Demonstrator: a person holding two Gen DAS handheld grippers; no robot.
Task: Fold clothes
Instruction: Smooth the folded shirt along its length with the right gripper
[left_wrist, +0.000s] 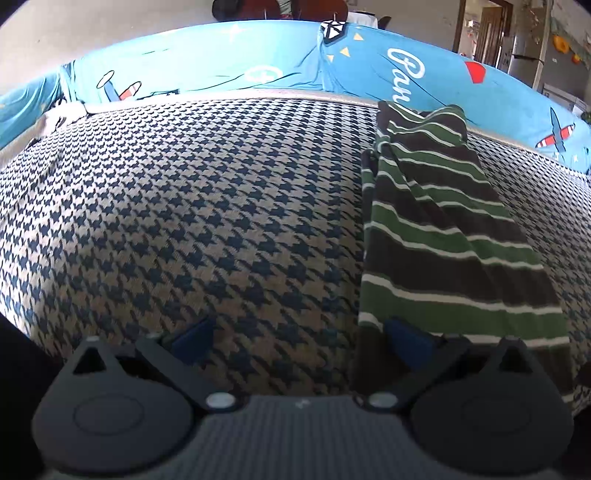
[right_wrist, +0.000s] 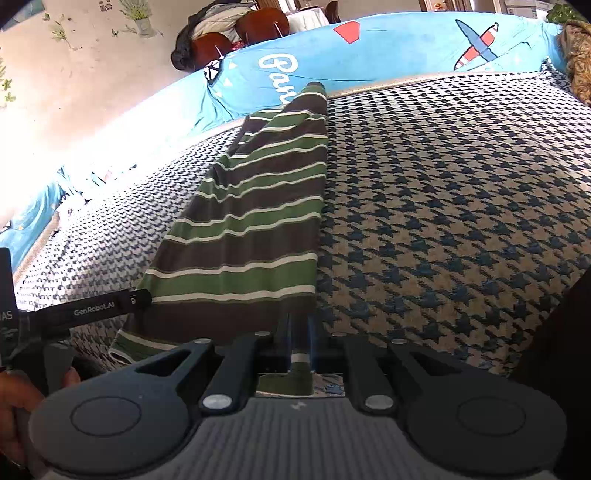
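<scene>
Right tool (right_wrist: 301, 345) has its fingers almost together, pinching the near hem of the striped garment (right_wrist: 255, 218), which lies folded long on the houndstooth bed cover (right_wrist: 443, 206). Left tool (left_wrist: 299, 338) stands wide, nothing between its blue pads (left_wrist: 194, 336), one pad against the garment's edge.
</scene>
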